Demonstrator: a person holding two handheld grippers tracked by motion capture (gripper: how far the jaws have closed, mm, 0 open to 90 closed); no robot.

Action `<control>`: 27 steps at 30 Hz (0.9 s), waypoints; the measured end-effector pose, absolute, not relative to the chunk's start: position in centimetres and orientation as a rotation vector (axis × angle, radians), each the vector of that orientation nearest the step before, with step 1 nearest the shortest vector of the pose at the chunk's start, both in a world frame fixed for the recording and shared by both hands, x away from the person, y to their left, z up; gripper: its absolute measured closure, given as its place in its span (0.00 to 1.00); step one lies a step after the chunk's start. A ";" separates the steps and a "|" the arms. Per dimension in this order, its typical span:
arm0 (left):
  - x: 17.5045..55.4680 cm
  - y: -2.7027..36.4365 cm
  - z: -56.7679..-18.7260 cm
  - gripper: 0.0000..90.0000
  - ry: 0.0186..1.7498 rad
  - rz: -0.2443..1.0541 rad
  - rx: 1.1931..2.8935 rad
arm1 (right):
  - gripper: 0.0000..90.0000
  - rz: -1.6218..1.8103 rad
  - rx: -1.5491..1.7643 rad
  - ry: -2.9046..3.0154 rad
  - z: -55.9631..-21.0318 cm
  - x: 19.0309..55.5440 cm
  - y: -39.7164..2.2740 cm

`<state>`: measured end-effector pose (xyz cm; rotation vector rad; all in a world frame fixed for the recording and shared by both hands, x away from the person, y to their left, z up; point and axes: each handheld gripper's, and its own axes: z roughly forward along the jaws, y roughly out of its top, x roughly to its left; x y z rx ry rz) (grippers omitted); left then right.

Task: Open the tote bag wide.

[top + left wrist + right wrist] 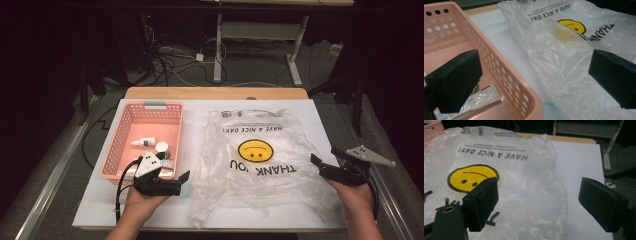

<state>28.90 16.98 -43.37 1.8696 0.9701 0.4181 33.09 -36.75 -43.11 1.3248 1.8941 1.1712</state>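
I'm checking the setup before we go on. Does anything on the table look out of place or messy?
Nothing is spilled or broken. The plastic bag lies flat but crumpled, with its print upside down from the person's side. In the pink basket, the small bottle lies on its side.

A laboratory-type recording station is shown. A wooden table (215, 93) covered by a white board (320, 125) is set against black surroundings, with only the work surface lit. Loose cables (170, 62) and a white power adapter (199, 57) are seen on the grey floor behind it, beside the white metal legs of a second bench (218, 45). Aluminium rails (55, 175) are placed along both sides of the table.
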 end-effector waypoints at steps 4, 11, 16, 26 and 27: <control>29.0 17.3 -43.1 0.00 0.987 0.324 1.804 | 0.25 1.131 1.368 1.894 -43.7 33.4 -37.6; 28.9 17.1 -43.0 0.00 0.984 0.381 1.837 | 0.29 1.104 1.424 1.925 -45.0 33.9 -38.1; 28.9 17.0 -43.1 0.00 0.982 0.383 1.848 | 0.23 1.057 1.482 1.978 -46.2 34.4 -38.4; 28.9 16.8 -43.0 0.00 0.976 0.379 1.858 | 0.25 0.982 1.541 2.026 -47.2 34.7 -38.2; 28.9 16.7 -43.0 0.00 0.974 0.381 1.860 | 0.26 0.976 1.549 2.029 -47.3 34.8 -38.2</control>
